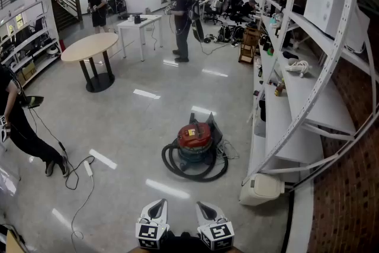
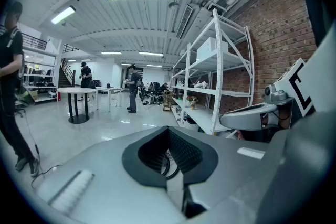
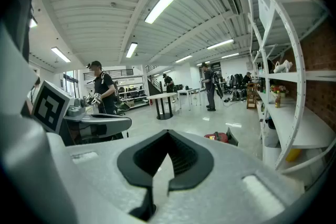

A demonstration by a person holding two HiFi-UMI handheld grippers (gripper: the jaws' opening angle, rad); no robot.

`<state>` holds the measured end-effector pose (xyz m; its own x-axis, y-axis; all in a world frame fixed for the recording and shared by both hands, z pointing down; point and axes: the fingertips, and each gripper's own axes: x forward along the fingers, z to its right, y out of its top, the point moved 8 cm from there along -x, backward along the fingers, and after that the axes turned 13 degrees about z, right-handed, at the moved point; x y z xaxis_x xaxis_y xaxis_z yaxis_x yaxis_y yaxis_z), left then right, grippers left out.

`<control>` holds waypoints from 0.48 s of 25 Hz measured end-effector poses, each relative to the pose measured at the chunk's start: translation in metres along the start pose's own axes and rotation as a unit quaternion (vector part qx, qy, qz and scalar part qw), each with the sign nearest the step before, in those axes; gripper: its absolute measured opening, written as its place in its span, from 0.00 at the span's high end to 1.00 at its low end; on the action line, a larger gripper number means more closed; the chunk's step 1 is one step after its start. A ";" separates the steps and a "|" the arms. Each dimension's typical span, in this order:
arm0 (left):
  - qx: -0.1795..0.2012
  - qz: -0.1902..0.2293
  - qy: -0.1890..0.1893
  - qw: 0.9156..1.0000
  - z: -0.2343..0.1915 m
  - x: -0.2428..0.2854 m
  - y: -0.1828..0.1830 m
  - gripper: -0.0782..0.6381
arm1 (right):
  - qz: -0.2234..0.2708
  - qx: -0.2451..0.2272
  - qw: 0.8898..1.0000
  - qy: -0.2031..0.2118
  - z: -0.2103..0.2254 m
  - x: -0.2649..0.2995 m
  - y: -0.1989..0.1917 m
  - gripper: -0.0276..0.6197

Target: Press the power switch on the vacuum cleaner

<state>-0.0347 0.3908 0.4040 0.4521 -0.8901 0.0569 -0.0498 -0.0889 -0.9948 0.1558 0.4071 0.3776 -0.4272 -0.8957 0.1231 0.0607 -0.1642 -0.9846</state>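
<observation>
Glossy grey floor (image 1: 136,121) stretches across a big workshop, with a round table (image 1: 90,47) far back on the left and white shelving (image 1: 296,98) along a brick wall (image 1: 349,186) on the right. The vacuum cleaner (image 1: 195,142) sits on the floor near the foot of the shelving. It has a red lid over a dark body, and its black hose (image 1: 177,170) is coiled around the base. Its power switch is too small to pick out from here. Both tools are held low and side by side, well short of the machine. The left gripper (image 1: 156,205) has its jaws pressed together on nothing, and the right gripper (image 1: 206,209) is likewise clenched and empty. A person in black (image 1: 18,127) stands off to the left.
</observation>
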 end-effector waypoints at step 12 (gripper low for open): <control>-0.001 -0.001 -0.007 1.000 0.006 0.005 0.003 0.87 | 0.002 0.000 1.000 0.016 0.004 -0.001 -0.006 0.97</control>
<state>-0.0279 0.3890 0.4009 0.4640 -0.8840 0.0570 -0.0504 -0.0906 -0.9946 0.1593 0.4074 0.3840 -0.4549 -0.8831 0.1148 0.0634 -0.1607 -0.9850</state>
